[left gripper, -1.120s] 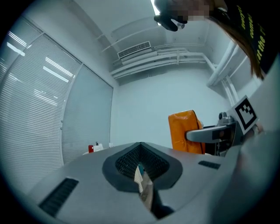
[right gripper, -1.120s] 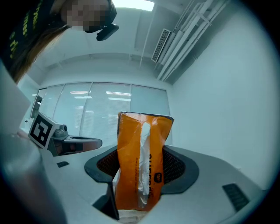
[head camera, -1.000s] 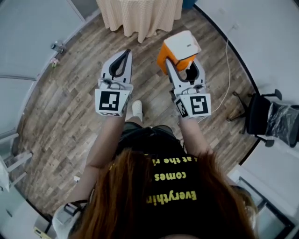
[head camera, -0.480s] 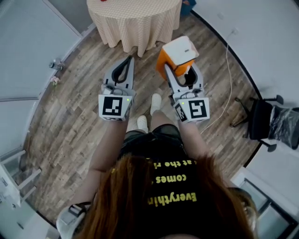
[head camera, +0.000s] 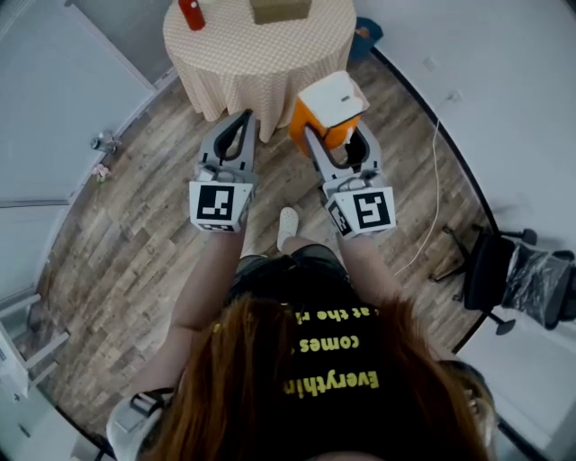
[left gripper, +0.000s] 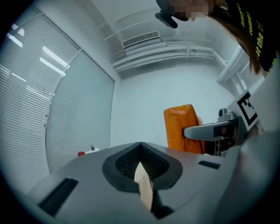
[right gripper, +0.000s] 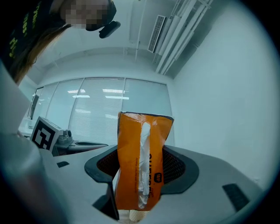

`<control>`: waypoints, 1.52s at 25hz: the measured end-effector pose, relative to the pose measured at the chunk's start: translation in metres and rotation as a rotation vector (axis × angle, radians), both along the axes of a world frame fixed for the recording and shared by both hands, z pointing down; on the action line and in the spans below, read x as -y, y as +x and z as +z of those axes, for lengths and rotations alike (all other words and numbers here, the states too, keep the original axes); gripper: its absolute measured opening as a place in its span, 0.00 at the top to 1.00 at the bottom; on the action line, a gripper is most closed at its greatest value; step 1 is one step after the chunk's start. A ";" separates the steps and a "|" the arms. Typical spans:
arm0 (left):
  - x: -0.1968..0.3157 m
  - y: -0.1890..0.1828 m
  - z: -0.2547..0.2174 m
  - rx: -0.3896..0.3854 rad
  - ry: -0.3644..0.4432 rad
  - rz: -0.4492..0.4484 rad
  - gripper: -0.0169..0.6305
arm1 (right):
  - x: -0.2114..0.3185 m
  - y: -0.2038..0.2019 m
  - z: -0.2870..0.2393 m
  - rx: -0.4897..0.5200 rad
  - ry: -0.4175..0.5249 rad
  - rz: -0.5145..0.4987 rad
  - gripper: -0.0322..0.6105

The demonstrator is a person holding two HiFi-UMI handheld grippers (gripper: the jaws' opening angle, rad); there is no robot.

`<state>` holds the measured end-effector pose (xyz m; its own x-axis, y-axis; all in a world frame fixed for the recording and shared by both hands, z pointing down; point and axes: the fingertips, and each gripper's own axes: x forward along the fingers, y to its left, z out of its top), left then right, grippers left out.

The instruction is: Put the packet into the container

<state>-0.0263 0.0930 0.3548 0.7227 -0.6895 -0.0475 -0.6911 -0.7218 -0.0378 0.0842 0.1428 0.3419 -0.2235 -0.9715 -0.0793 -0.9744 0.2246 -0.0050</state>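
Note:
An orange packet (head camera: 328,106) with a white face is clamped between the jaws of my right gripper (head camera: 338,135), held above the wooden floor just short of a round table (head camera: 229,54). In the right gripper view the packet (right gripper: 142,162) stands upright, and the right gripper (right gripper: 142,177) is shut on its two sides. My left gripper (head camera: 244,122) is level with it on the left, shut and empty. From the left gripper view the packet (left gripper: 179,129) shows off to the right. A brown box-like container (head camera: 280,9) sits on the table, cut off by the top edge.
The table wears a beige cloth that hangs to the floor, and a red bottle (head camera: 190,13) stands on it to the left of the box. A black chair (head camera: 504,275) is by the right wall. A white cable (head camera: 432,162) runs across the floor. The person's shoe (head camera: 288,221) shows below the grippers.
The person has walked towards the table, so its top with the red bottle and brown box has come into view. Both grippers kept their pose, the packet still held.

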 end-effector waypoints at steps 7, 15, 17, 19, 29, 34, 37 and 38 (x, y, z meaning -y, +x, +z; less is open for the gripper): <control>0.058 0.023 0.000 -0.003 -0.010 -0.042 0.97 | 0.067 0.025 0.003 0.001 -0.020 -0.044 0.53; 0.126 0.047 0.006 -0.002 -0.031 -0.036 0.97 | 0.138 0.043 0.016 0.006 -0.051 -0.049 0.53; 0.150 0.050 0.006 -0.011 -0.030 -0.032 0.97 | 0.160 0.046 0.017 0.002 -0.052 -0.043 0.53; 0.176 0.054 0.008 -0.016 -0.029 -0.023 0.97 | 0.184 0.048 0.018 -0.005 -0.054 -0.033 0.53; 0.312 0.078 -0.004 -0.018 -0.016 0.071 0.97 | 0.315 0.056 0.013 0.013 -0.044 0.037 0.53; 0.357 0.083 -0.009 -0.019 -0.010 0.095 0.97 | 0.356 0.066 0.010 0.018 -0.043 0.077 0.53; 0.377 0.087 -0.006 -0.016 -0.022 0.097 0.97 | 0.377 0.074 0.010 0.020 -0.049 0.090 0.53; 0.384 0.089 -0.004 -0.015 -0.027 0.096 0.97 | 0.384 0.077 0.010 0.020 -0.051 0.092 0.53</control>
